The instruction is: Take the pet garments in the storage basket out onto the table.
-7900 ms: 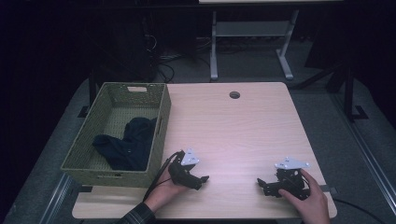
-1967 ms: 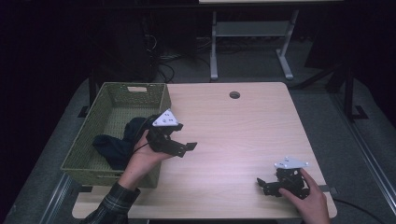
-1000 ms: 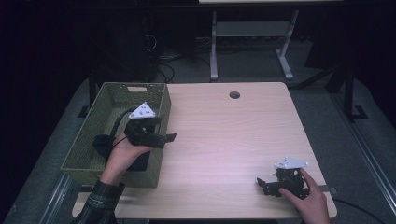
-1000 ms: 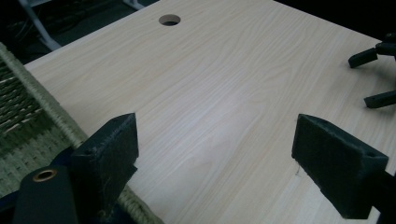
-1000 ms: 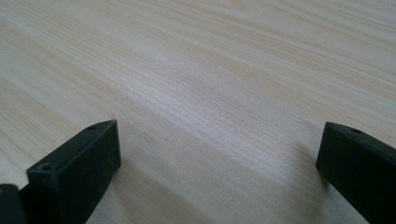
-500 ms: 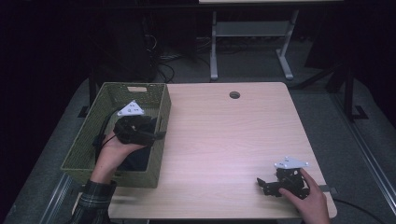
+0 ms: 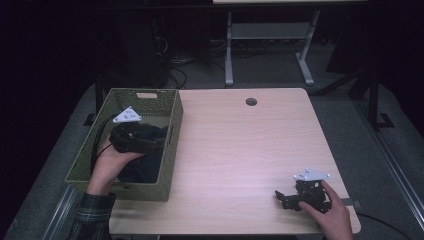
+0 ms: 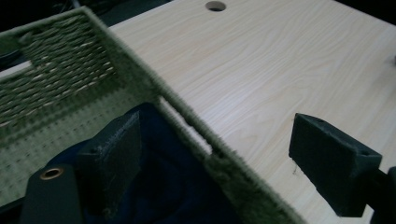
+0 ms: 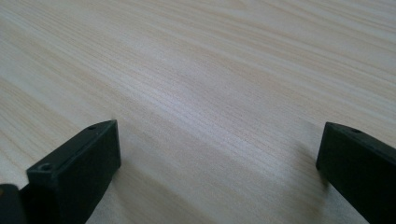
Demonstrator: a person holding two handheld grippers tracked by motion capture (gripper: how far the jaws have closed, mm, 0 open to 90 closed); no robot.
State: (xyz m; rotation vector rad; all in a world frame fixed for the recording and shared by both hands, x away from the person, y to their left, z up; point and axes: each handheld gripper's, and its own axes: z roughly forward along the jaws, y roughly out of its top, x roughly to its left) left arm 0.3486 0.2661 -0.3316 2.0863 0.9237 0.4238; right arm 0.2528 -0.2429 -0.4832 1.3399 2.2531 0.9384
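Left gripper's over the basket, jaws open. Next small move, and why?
Probably shift the left gripper inward and lower it onto the dark cloth. Its open jaws straddle the basket wall: one over the cloth, one over the table. Closing now would likely catch the wall.

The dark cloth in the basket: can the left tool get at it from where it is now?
Probably yes. The left tool is open above the dark cloth. One jaw is inside the green basket, the other outside its wall, so the wall may block closing unless it shifts inward.
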